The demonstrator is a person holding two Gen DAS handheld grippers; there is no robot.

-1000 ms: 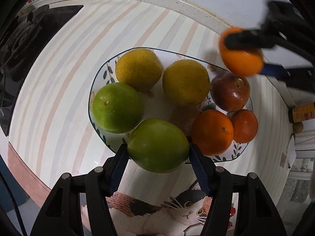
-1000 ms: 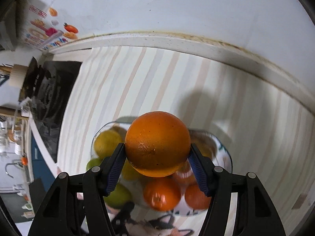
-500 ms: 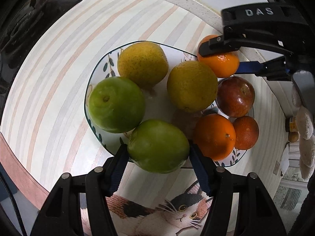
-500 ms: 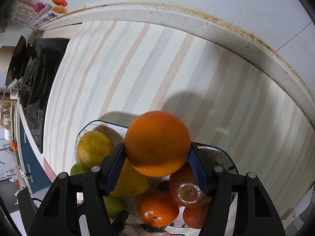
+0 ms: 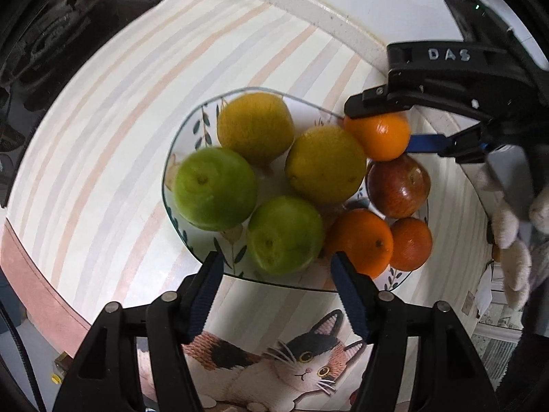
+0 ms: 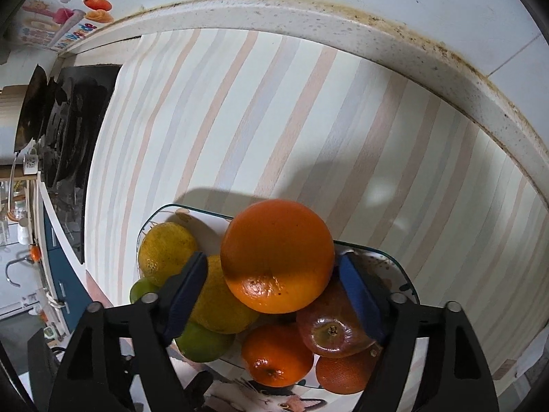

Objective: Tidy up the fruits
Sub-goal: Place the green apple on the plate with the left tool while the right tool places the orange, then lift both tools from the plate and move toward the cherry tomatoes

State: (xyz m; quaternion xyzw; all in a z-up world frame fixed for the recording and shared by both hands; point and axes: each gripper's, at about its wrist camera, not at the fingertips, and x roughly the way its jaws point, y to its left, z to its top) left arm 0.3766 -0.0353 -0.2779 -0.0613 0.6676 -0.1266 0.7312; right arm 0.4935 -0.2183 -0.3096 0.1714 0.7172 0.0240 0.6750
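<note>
A glass plate with leaf print holds two yellow citrus, two green fruits, a red apple and two small oranges. My left gripper is open just in front of the near green fruit, which rests on the plate. My right gripper stands open around an orange, which sits at the plate's far right edge; there is a gap at each pad. In the left wrist view that orange lies between the right gripper's fingers.
The plate sits on a striped mat with a cat picture at the near edge. A black stove is at the left. A white counter ledge and wall run behind.
My left gripper opened and drew back from the green fruit, leaving it on the plate. My right gripper lowered the orange to the plate's far right edge and opened.
</note>
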